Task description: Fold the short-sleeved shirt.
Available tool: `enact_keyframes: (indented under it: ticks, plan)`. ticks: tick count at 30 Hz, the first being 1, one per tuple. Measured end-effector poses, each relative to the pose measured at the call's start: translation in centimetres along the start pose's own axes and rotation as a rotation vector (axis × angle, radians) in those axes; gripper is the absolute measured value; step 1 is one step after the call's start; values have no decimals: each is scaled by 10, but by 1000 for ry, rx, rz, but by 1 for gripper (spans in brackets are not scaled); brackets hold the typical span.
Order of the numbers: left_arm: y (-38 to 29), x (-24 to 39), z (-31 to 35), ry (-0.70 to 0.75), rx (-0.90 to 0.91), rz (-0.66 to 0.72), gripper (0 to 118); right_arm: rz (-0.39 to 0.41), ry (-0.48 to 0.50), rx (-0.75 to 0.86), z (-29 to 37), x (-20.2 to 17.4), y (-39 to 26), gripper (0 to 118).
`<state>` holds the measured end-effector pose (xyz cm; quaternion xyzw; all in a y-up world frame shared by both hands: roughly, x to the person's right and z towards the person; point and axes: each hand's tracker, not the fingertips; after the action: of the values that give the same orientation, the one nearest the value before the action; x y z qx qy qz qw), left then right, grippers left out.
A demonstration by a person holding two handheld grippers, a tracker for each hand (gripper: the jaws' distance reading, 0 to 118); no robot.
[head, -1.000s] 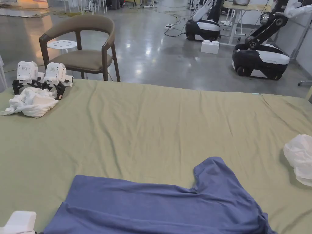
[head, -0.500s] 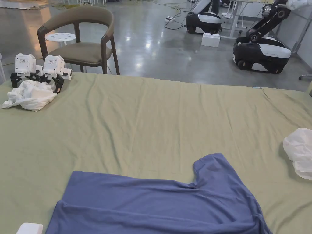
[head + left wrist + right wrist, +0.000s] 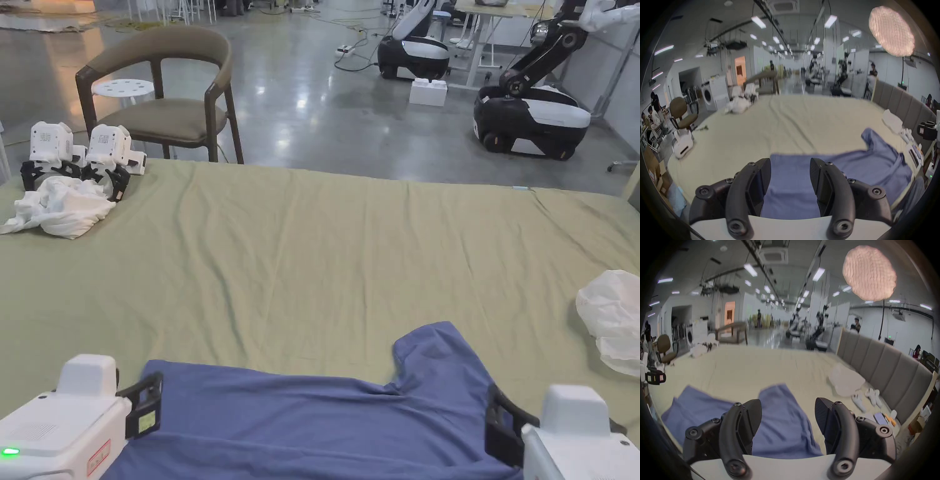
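A blue short-sleeved shirt (image 3: pixel 325 419) lies spread on the green sheet of a bed (image 3: pixel 325 250), at the 6 o'clock edge of the head view, with one sleeve (image 3: pixel 437 350) sticking out toward 12 o'clock and a few soft creases running across the body. The left gripper (image 3: pixel 790 177) sits at about 7 o'clock in the head view, its white housing lit by a small green light, and its dark fingers (image 3: pixel 756 180) stand well apart with blue cloth showing in the gap between them; nothing is pinched. The right gripper (image 3: pixel 788 415) is at about 5 o'clock, beside the sleeve end of the shirt, and its fingers (image 3: pixel 750 417) are likewise spread wide over the fabric, holding nothing. Whether either pair of fingers touches the cloth cannot be told. At 10 o'clock on the bed a crumpled white cloth (image 3: pixel 59 209) lies against two spare white grippers (image 3: pixel 81 156) standing side by side. At 3 o'clock, near the bed's edge, rests a pale translucent bag (image 3: pixel 609 319). Beyond the bed, at 11 o'clock, a brown chair (image 3: pixel 165 94) stands on the shiny grey floor, and two black-and-white wheeled robots (image 3: pixel 531 119) are parked at 1 to 2 o'clock. In the right gripper view a grey padded headboard (image 3: pixel 883 366) runs along the bed's right side.
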<state>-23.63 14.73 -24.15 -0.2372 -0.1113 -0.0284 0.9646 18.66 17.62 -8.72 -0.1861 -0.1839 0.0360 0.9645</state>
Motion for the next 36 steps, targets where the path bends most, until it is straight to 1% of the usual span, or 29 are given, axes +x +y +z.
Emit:
enact_keyframes:
  ticks: [2,3,4,5,6,7,9,10,11,12,13,17,20,22,25,28,29,32,33,34,35,36]
  plan:
    - [12,10,3,-3,81,23,51,-17,4,89,-6,-14,12,72]
    - [18,15,5,-3,119,32,51,-28,1,117,-8,-21,18,69]
    - [25,20,7,7,165,30,50,-43,0,145,-8,-27,24,62]
    - [29,24,11,20,207,24,49,-59,8,183,-8,-31,27,52]
    - [34,29,15,33,256,13,46,-72,9,216,-8,-36,32,39]
    - [38,34,18,48,292,4,42,-81,1,249,-6,-41,36,28]
    - [46,40,24,51,357,-5,36,-93,4,300,-3,-47,44,17]
    - [49,43,27,63,387,-18,21,-100,11,326,-2,-50,47,6]
    - [51,45,30,75,403,-31,9,-102,15,338,0,-51,49,6]
    - [54,46,31,76,425,-47,1,-97,13,338,1,-53,52,3]
    - [55,47,33,90,439,-63,0,-95,14,346,0,-54,53,1]
    - [56,41,34,76,430,-74,0,-99,23,358,-1,-53,55,0]
    - [50,26,24,96,374,-70,0,-95,18,344,-2,-51,53,0]
    - [46,12,7,103,264,-63,0,-93,22,323,-4,-50,52,0]
    - [36,-17,-33,99,70,2,0,-98,27,296,-9,-45,47,0]
    - [28,-42,-77,54,-91,50,0,-104,40,258,-15,-42,42,0]
    - [26,-50,-94,18,-165,57,0,-103,43,247,-18,-41,40,0]
    - [18,-65,-138,-5,-317,68,0,-91,48,214,-26,-40,34,0]
    - [16,-70,-151,-11,-357,81,2,-91,46,207,-28,-39,32,0]
    - [14,-73,-162,-14,-383,100,10,-89,44,198,-30,-38,30,0]
    - [13,-77,-175,-24,-427,116,22,-88,43,188,-33,-37,28,0]
    - [10,-79,-187,-33,-452,123,38,-89,42,178,-36,-36,25,0]
